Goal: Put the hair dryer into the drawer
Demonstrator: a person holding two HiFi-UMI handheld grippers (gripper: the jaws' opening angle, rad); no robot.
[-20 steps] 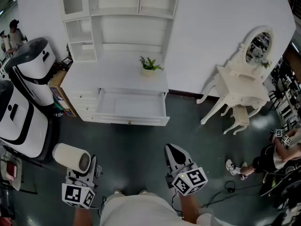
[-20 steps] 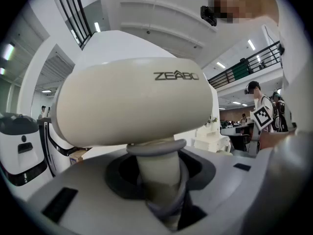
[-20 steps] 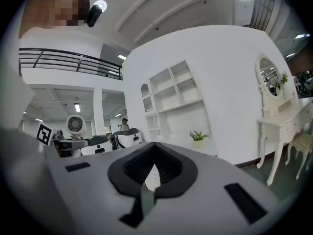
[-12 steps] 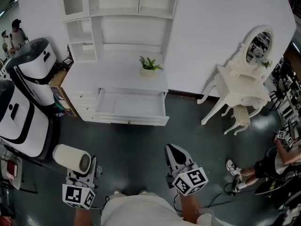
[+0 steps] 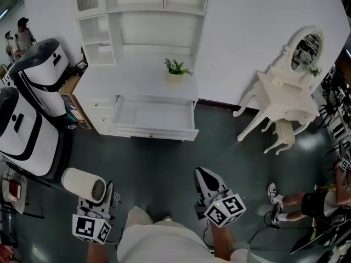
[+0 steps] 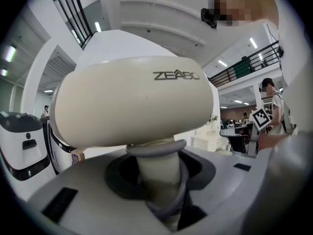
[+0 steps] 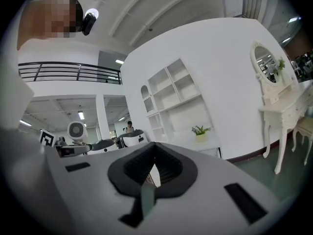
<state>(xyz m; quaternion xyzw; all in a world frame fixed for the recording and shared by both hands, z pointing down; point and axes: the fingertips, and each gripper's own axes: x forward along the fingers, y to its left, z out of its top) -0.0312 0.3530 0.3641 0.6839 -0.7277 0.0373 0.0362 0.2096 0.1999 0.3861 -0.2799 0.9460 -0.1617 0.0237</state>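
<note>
**Head view.** Find the left tool (image 5: 98, 200) at the lower left of the frame. It pinches the hair dryer (image 5: 82, 183), whose cream barrel lies crosswise above the tool with its grille end toward frame centre. Find the right tool (image 5: 204, 175) at lower centre. Its jaws meet in a point and carry nothing. The drawer (image 5: 155, 117) stands pulled open at upper centre, in the white cabinet (image 5: 104, 126). The hair dryer is well apart from the drawer, across the dark floor (image 5: 164, 163). A potted plant (image 5: 176, 70) stands on the tabletop (image 5: 131, 81) above the drawer. A dressing table (image 5: 285, 97) stands at the right of the frame and two white machines (image 5: 24, 130) at the left. A person (image 5: 312, 201) is at the lower right edge.

**Left gripper view.** The barrel fills the upper half of the frame, with grey lettering (image 6: 176, 75) on its side. The handle (image 6: 156, 173) drops from the barrel between the jaws, which close against it on both sides. A grey ring circles the handle just under the barrel.

**Right gripper view.** The jaws are pressed together, leaving only a sliver of gap, and nothing sits between them. Beyond them you see the cabinet and the plant right of centre, the dressing table at the right edge, and the hair dryer's grille at the left.
</note>
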